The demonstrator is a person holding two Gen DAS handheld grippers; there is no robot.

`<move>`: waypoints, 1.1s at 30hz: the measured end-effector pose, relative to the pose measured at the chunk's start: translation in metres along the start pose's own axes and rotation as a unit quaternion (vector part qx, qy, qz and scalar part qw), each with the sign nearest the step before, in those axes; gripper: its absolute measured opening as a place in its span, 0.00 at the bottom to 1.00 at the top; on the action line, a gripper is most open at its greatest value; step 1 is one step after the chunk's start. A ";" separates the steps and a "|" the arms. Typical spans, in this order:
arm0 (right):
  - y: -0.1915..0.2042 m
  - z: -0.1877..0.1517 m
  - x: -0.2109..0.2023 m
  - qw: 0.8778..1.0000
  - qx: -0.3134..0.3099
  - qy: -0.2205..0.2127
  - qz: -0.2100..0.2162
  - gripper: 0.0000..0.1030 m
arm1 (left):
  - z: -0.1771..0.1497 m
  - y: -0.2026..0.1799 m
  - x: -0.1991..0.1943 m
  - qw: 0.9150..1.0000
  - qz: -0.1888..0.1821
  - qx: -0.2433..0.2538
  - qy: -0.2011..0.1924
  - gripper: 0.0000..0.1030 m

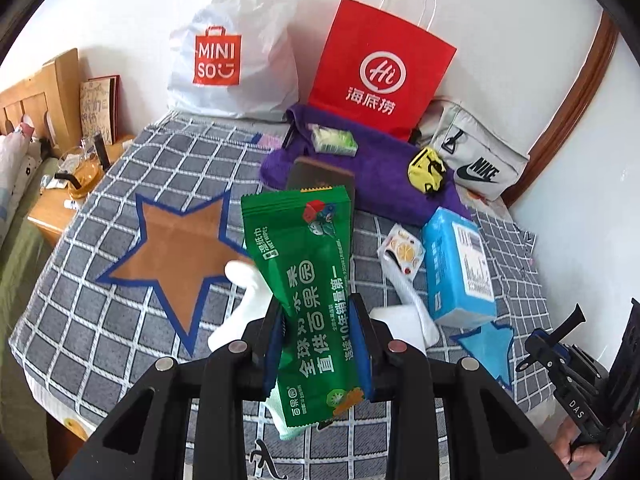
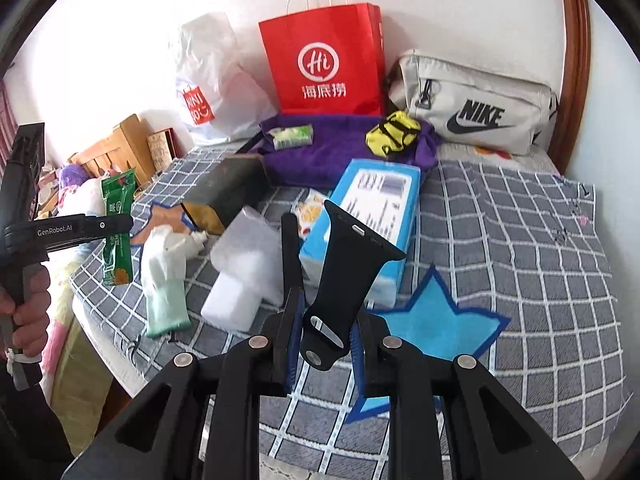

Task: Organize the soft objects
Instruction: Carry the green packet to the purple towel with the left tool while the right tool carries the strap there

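Observation:
My left gripper is shut on a green wet-wipes packet, held upright above the checked bedspread; the packet also shows at the left of the right wrist view. My right gripper is shut on a black watch strap, its two halves fanning upward. On the bed lie a white sock, a white-and-green sock, a blue tissue box, a purple towel, a yellow pouch and a small green tissue pack.
A red paper bag, a white Miniso plastic bag and a grey Nike bag stand along the wall. A dark box and a clear plastic bag lie mid-bed. A wooden nightstand is left.

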State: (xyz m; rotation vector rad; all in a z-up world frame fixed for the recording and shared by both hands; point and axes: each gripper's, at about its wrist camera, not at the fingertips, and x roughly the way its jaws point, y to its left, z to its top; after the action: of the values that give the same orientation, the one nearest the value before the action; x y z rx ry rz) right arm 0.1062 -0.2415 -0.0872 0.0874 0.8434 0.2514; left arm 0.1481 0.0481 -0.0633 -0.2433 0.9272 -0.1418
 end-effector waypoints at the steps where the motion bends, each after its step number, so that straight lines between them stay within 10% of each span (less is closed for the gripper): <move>1: 0.000 0.005 -0.001 1.000 -0.002 -0.004 -0.002 0.21 | 0.004 0.000 -0.001 1.000 0.000 0.000 -0.003 0.28; 33: -0.031 0.142 0.053 0.999 -0.019 -0.039 0.009 0.21 | 0.124 0.004 0.058 0.999 -0.002 -0.029 -0.012 0.28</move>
State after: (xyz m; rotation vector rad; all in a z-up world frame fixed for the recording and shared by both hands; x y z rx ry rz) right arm 0.2517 -0.2550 -0.0368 0.0686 0.7606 0.2795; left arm 0.2821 0.0575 -0.0377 -0.3000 0.9078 -0.1145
